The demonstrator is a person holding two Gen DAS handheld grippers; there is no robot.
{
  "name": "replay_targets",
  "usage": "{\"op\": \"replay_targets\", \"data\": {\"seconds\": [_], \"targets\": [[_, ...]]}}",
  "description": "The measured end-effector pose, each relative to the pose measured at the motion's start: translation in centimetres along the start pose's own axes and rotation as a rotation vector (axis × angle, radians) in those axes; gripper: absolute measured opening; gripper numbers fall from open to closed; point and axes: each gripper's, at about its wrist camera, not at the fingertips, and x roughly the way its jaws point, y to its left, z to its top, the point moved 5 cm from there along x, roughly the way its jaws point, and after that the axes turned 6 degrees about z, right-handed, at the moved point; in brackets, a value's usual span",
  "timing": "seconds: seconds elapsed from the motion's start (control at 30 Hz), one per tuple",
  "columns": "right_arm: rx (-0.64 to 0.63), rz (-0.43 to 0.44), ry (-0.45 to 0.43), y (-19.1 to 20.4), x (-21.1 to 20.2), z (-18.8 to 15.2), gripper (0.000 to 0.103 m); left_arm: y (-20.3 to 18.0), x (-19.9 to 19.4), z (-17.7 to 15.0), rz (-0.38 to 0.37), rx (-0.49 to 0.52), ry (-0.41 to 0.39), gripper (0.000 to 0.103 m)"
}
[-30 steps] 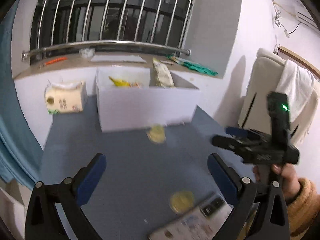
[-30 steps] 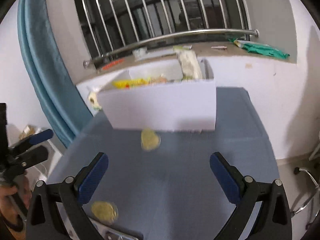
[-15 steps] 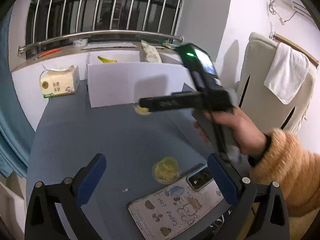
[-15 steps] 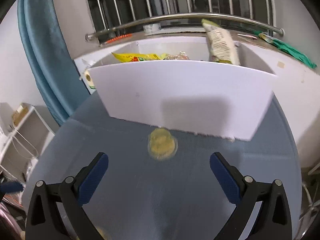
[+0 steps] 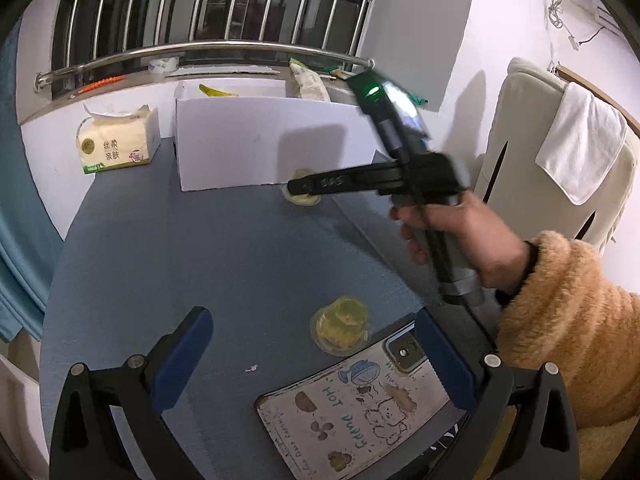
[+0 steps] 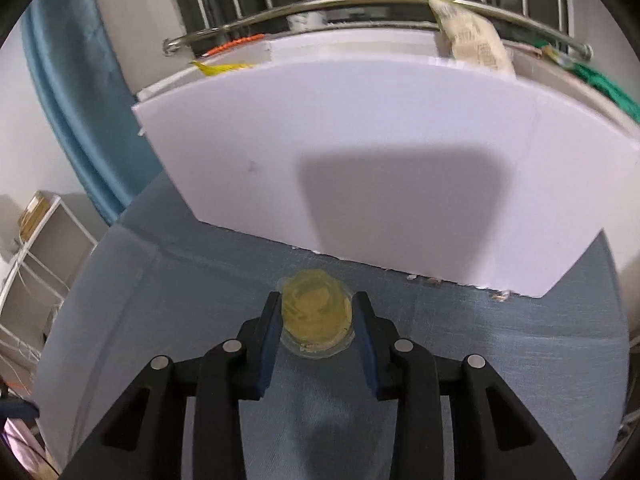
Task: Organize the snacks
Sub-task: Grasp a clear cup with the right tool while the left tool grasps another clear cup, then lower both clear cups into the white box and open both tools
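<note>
A yellow jelly cup (image 6: 316, 312) lies on the blue table just in front of the white box (image 6: 360, 160). My right gripper (image 6: 316, 302) is closing around it, and both blue pads touch its sides. From the left wrist view that right gripper (image 5: 306, 187), held by a hand, reaches down onto the same cup (image 5: 303, 199). A second jelly cup (image 5: 341, 322) lies nearer, between the fingers of my left gripper (image 5: 312, 320), which hovers open and apart from it. A yellow bag (image 5: 218, 91) and a pale bag (image 5: 308, 82) stick out of the white box (image 5: 276, 140).
A phone in a cartoon case (image 5: 360, 404) lies beside the near jelly cup. A tissue pack (image 5: 118, 142) stands left of the box. A chair with a white towel (image 5: 576, 148) is at the right. A blue curtain (image 6: 72, 100) hangs at the left.
My right gripper moved forward and down to the far jelly cup and its jaws came in from wide open onto it. The left gripper sank a little toward the table.
</note>
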Motion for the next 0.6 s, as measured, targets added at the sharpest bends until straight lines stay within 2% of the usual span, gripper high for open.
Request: {"op": "replay_targets", "data": {"seconds": [0.23, 0.4, 0.47, 0.5, 0.53, 0.6], "targets": [[0.036, 0.049, -0.097, 0.1, -6.3, -0.9, 0.038, -1.3, 2.6, 0.3, -0.020, 0.070, 0.070, 0.103], [0.050, 0.064, -0.172, 0.4, -11.7, -3.1, 0.038, -2.6, 5.6, 0.0, -0.021, 0.140, 0.142, 0.100], [0.062, 0.070, -0.190, 0.4, -13.2, -4.1, 0.038, -3.0, 6.2, -0.2, -0.060, 0.150, 0.151, 0.078], [0.070, 0.071, -0.195, 0.2, -13.8, -4.6, 0.038, -3.0, 6.7, -0.3, -0.071, 0.148, 0.170, 0.046], [0.079, 0.072, -0.199, 0.1, -14.3, -5.1, 0.038, -2.9, 7.1, -0.4, -0.061, 0.145, 0.183, 0.036], [0.093, 0.070, -0.210, -0.1, -15.2, -6.1, 0.038, -2.8, 7.1, -0.2, -0.072, 0.135, 0.178, 0.036]]}}
